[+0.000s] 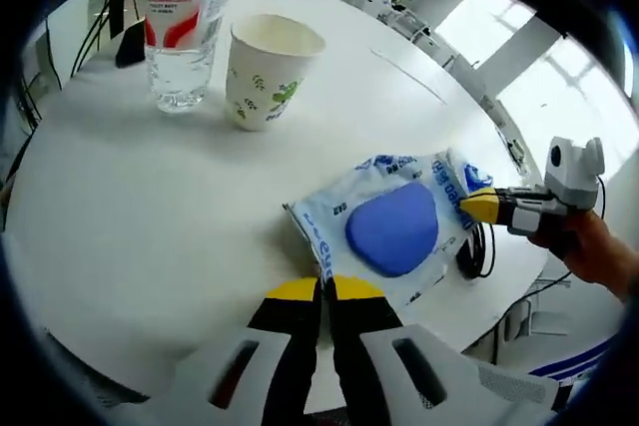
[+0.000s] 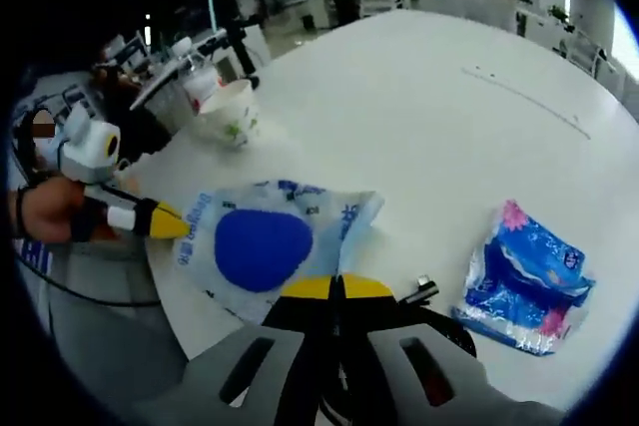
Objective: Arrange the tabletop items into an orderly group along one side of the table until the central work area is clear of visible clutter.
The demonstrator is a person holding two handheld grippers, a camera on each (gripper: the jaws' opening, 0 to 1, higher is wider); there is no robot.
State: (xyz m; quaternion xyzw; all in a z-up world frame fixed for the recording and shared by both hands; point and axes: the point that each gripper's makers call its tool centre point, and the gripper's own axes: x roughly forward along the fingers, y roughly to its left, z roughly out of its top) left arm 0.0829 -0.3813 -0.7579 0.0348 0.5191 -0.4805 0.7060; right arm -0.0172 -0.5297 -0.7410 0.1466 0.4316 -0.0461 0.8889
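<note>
Left gripper view: left gripper (image 1: 321, 289) and right gripper (image 1: 465, 206) each pinching wipes pack (image 1: 391, 227) at opposite edges; opposing pulls risking tearing, or sliding toward paper cup (image 1: 263, 70).

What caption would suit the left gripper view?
Both grippers pinch opposite edges of a blue-and-white packet near a paper cup.

Left gripper view sits low at the edge of the white table (image 1: 150, 236), looking across it toward the paper cup (image 1: 265, 69) and water bottle (image 1: 185, 32) further off, close over the blue-and-white packet (image 1: 394, 226). Right gripper view faces that same packet (image 2: 265, 246) from its opposite side, just as close, the cup (image 2: 230, 112) far back. Each view catches the other gripper (image 1: 479, 205) (image 2: 165, 221) across the packet.
</note>
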